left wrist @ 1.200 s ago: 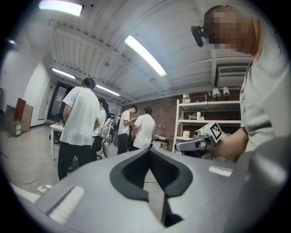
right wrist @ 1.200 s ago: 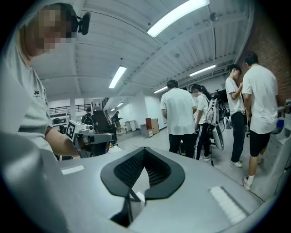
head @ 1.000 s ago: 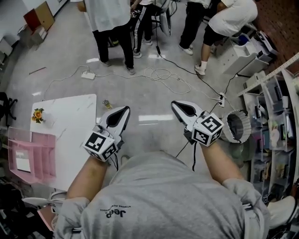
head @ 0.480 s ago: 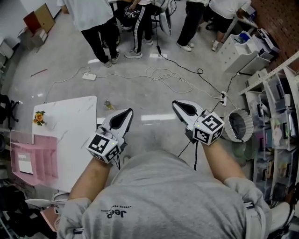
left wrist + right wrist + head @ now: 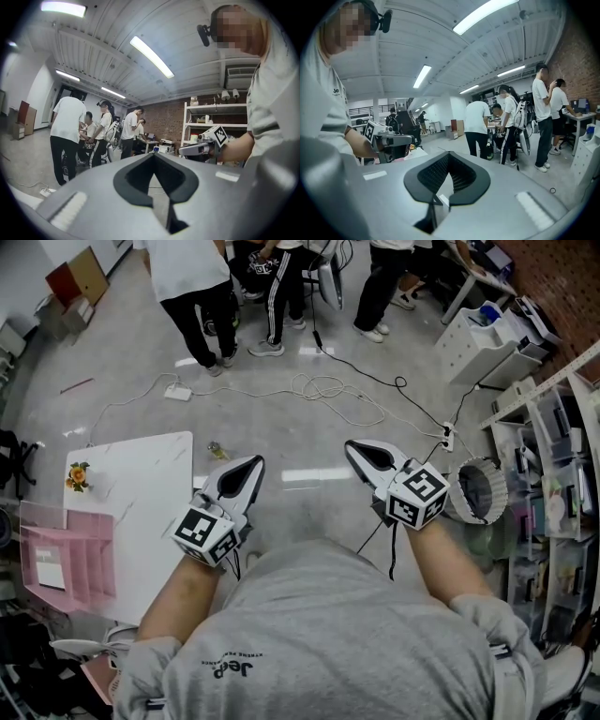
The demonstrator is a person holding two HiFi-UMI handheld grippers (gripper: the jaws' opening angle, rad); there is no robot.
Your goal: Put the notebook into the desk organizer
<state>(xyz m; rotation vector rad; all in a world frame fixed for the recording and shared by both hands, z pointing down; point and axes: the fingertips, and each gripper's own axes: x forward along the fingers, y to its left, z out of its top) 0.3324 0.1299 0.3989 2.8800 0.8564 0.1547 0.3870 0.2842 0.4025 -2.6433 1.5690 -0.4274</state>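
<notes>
Well, in the head view both handheld grippers hover above the grey concrete floor (image 5: 281, 432). The left gripper (image 5: 246, 470) is just beside the white marble-look table (image 5: 141, 474), and the right gripper (image 5: 357, 453) is apart to its right. A pink plastic desk organizer (image 5: 89, 554) sits at the table's left side, with a flat white item (image 5: 47, 569) inside that may be the notebook. In the left gripper view the jaws are together, empty. The right gripper view shows the same.
</notes>
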